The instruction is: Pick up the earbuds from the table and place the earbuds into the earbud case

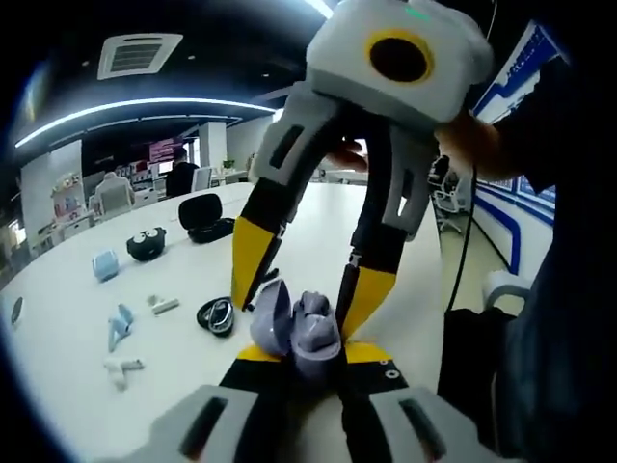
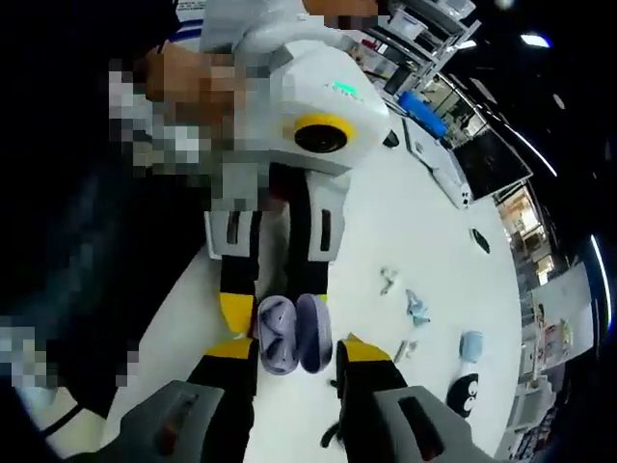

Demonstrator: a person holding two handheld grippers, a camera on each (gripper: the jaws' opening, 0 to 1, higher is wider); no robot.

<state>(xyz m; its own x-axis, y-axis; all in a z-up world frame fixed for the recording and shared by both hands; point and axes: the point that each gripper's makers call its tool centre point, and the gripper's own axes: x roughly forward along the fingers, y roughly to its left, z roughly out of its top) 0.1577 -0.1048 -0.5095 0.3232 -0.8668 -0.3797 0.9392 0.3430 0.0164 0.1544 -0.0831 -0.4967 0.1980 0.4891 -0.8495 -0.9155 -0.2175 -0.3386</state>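
Right gripper (image 1: 313,289): pale grey body, black arms, yellow-tipped jaws; left gripper (image 2: 280,318) matches it, with a green light; person wears dark sleeves.

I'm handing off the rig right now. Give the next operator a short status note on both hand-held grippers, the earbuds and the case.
Left hand-held gripper: shut on the open lilac earbud case, held above the white table.
Right hand-held gripper: jaws open, straddling that case.
Loose earbuds lie on the table to the left in the left gripper view, beside other cases.
Done: case open and held. Whether an earbud is seated yet is unclear.
Left: fetch earbuds, seat them.
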